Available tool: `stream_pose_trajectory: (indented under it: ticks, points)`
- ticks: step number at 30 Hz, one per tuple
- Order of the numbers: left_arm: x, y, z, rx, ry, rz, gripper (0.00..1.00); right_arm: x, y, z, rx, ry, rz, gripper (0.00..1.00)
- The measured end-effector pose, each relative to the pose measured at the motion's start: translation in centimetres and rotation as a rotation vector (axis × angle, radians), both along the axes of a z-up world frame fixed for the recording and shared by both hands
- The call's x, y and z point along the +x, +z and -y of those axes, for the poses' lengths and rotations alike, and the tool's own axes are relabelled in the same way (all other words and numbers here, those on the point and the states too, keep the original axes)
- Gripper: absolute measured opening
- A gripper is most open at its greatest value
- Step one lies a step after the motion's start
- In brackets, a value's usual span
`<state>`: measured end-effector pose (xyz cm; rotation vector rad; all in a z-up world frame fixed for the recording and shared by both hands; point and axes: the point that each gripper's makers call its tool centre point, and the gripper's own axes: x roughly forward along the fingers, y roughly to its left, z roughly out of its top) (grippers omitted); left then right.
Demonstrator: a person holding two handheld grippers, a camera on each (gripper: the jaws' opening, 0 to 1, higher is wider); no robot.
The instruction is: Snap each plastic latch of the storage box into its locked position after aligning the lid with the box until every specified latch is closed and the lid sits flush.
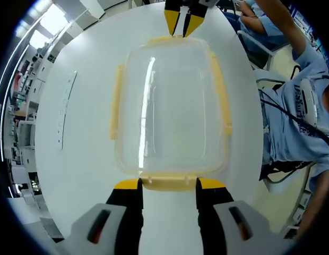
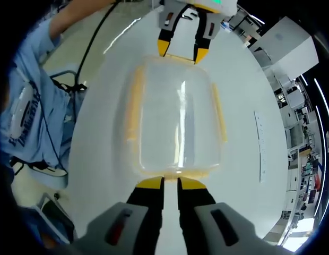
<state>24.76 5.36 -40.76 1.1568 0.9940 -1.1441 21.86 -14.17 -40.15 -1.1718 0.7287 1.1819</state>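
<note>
White tabletop (image 1: 74, 159) fills the scene, a round table in an open workroom, and one clear box (image 1: 170, 106) with a yellow-rimmed lid sits at its middle, the lid (image 2: 175, 106) resting on top and looking aligned. Nearest in the left gripper view, the left gripper (image 1: 169, 184) has its jaws spread wide, one tip at each side of the near end latch (image 1: 169, 183), touching or just short of it; that stance suits pressing the flap down or steadying that end, though I cannot tell whether the latch is already snapped. Beyond it, along the box, two long side latches show, one (image 1: 115, 101) on the side away from the person and one (image 1: 222, 95) on the person's side; both lie close to the walls, but whether they are locked is unclear. At the far end of the box the right gripper (image 1: 183, 29) meets the fourth latch (image 1: 165, 39), its jaws nearly together, apparently bearing on it rather than clasping it. In the right gripper view the same pair reverses: right gripper (image 2: 171, 183) at the near latch (image 2: 178, 172) with only a thin gap between the jaws, left gripper (image 2: 179, 51) spread at the far end. So, one box, four latches, two grippers, working opposite ends, likely so the box cannot slide. Past the table's edge a person in a blue shirt (image 1: 292, 117) stands.
</note>
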Motion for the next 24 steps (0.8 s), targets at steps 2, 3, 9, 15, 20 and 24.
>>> stream_pose_trajectory:
  ticks: [2,3,9,15,20,24]
  points:
    - [-0.1,-0.1,0.0,0.008,-0.015,0.003,0.37,-0.3,0.0,0.0,0.011,0.005,-0.008,0.09]
    - [0.0,-0.1,-0.1,0.012,-0.010,0.004,0.37,-0.3,-0.1,0.0,0.012,0.005,-0.007,0.09]
    - [-0.1,-0.3,0.0,0.020,-0.020,0.017,0.38,-0.6,-0.7,0.3,0.011,0.002,-0.022,0.11]
    - [-0.2,-0.5,0.0,0.006,-0.019,0.023,0.38,-0.7,-1.2,0.5,0.009,0.005,-0.030,0.15]
    - [-0.3,-0.6,-0.1,0.006,-0.004,0.033,0.38,-0.9,-1.4,0.5,0.011,0.010,-0.029,0.20]
    - [-0.8,-0.6,0.0,-0.009,0.000,0.034,0.38,-0.9,-1.7,0.5,0.015,0.012,-0.028,0.22]
